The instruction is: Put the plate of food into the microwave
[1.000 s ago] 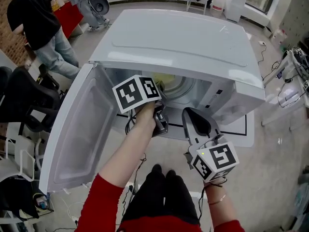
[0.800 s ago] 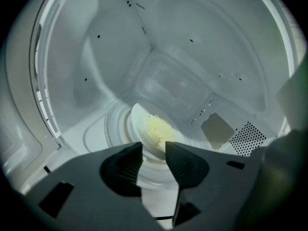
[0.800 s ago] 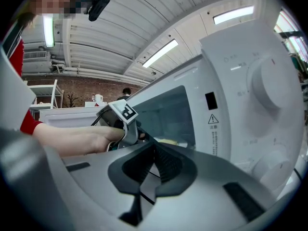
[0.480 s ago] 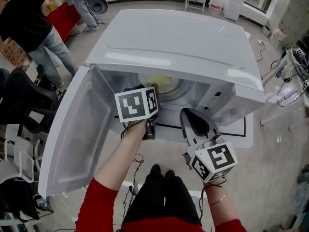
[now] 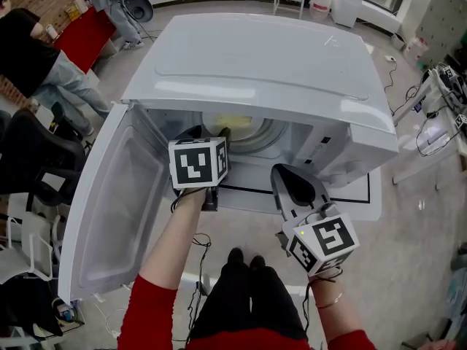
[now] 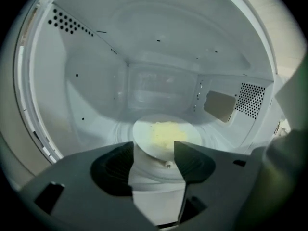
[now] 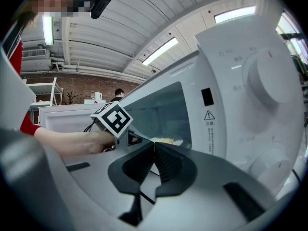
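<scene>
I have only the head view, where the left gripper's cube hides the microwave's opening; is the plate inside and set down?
Observer: Yes. The left gripper view shows the plate lying flat on the microwave floor, with yellow food on it.
Operator: Is the left gripper off it?
Observer: The left gripper's jaws are opening. The plate's near rim shows in the gap, and the pads are not pressing on it.
Operator: And the right gripper?
Observer: The right gripper's jaws are together with nothing between them, outside the microwave.
</scene>
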`<act>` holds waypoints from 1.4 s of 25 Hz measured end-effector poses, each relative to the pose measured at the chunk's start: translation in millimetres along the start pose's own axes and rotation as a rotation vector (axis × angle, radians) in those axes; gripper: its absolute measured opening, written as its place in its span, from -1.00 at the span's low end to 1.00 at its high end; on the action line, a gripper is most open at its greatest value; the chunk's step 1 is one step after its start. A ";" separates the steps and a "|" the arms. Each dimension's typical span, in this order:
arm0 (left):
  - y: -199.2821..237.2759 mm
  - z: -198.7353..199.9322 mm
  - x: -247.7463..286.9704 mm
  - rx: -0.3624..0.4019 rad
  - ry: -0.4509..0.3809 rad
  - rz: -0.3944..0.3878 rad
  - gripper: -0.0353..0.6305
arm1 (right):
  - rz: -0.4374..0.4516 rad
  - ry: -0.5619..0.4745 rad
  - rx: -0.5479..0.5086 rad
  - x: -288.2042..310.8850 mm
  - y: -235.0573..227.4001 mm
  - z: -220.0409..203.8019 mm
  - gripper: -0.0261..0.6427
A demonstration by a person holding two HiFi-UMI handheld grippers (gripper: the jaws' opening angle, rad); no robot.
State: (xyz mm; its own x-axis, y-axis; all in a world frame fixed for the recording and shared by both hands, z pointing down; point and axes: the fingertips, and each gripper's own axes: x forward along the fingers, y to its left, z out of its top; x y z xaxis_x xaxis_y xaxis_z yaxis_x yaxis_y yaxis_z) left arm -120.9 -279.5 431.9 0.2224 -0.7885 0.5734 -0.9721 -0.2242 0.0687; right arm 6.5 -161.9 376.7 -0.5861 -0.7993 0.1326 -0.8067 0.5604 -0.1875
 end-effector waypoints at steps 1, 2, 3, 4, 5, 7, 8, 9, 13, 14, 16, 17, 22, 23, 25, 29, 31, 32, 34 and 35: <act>1.0 0.0 -0.4 0.007 0.007 0.003 -0.12 | 0.001 -0.001 0.001 0.0 0.6 0.2 -0.88; 1.6 -0.3 -0.5 0.010 0.013 0.006 -0.11 | 0.002 -0.002 0.002 0.1 1.3 0.6 -0.88; 1.8 -0.7 -0.3 0.010 0.015 0.006 -0.11 | 0.004 -0.004 0.002 0.4 2.1 1.1 -0.88; 1.7 -0.9 0.0 0.007 0.013 0.004 -0.11 | 0.006 -0.004 0.001 0.7 2.9 1.4 -0.88; 1.5 -0.9 0.2 0.005 0.008 0.003 -0.11 | 0.008 -0.004 0.000 1.0 3.6 1.7 -0.88; 2.1 -0.1 -0.1 -0.003 -0.008 0.007 -0.11 | 0.011 -0.005 -0.006 0.7 4.0 2.4 -0.88; 3.2 1.2 -1.3 -0.011 -0.023 0.011 -0.11 | 0.012 -0.006 -0.009 0.2 4.1 3.3 -0.88; 5.1 3.8 -4.4 -0.025 -0.047 0.018 -0.11 | 0.012 -0.009 -0.010 -0.5 4.3 4.7 -0.88; 9.2 17.8 -36.6 -0.059 -0.200 0.032 -0.15 | 0.031 -0.031 -0.008 -3.4 7.9 17.8 -0.88; 6.4 18.6 -45.5 -0.057 -0.230 0.018 -0.25 | 0.040 -0.037 -0.010 -4.4 9.3 21.9 -0.88; -1.1 17.0 -61.8 -0.069 -0.280 -0.028 -0.44 | 0.055 -0.042 -0.015 -7.1 12.6 28.2 -0.88; -4.1 15.6 -69.1 -0.085 -0.302 -0.051 -0.47 | 0.061 -0.041 -0.017 -8.7 14.5 30.4 -0.88; -12.7 13.1 -92.9 -0.124 -0.389 -0.127 -0.87 | 0.085 -0.034 -0.021 -12.7 20.9 36.3 -0.88; -15.0 13.3 -95.4 -0.134 -0.399 -0.146 -0.87 | 0.088 -0.033 -0.020 -13.1 21.1 36.6 -0.88; -20.2 14.3 -98.9 -0.163 -0.413 -0.185 -0.87 | 0.092 -0.031 -0.021 -13.5 20.3 37.1 -0.88; -33.9 18.3 -104.3 -0.181 -0.421 -0.246 -0.87 | 0.107 -0.061 -0.022 -12.7 19.9 43.7 -0.88; -41.3 20.1 -106.8 -0.174 -0.422 -0.262 -0.87 | 0.112 -0.085 -0.023 -11.7 19.1 48.2 -0.88; -44.6 20.8 -108.4 -0.175 -0.424 -0.271 -0.87 | 0.114 -0.097 -0.020 -11.2 19.0 50.2 -0.88; -49.1 22.1 -112.2 -0.185 -0.429 -0.288 -0.87 | 0.116 -0.105 -0.014 -11.1 18.8 51.0 -0.88; -50.3 22.9 -114.3 -0.190 -0.433 -0.293 -0.87 | 0.117 -0.101 -0.010 -11.5 18.7 49.9 -0.88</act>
State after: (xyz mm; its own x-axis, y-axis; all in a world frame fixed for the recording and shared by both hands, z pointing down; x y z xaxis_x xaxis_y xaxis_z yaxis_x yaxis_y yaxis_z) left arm -95.7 -191.2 344.3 0.4565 -0.8812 0.1232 -0.8526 -0.3936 0.3437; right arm 1.9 -153.1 323.1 -0.6657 -0.7461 0.0116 -0.7347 0.6526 -0.1856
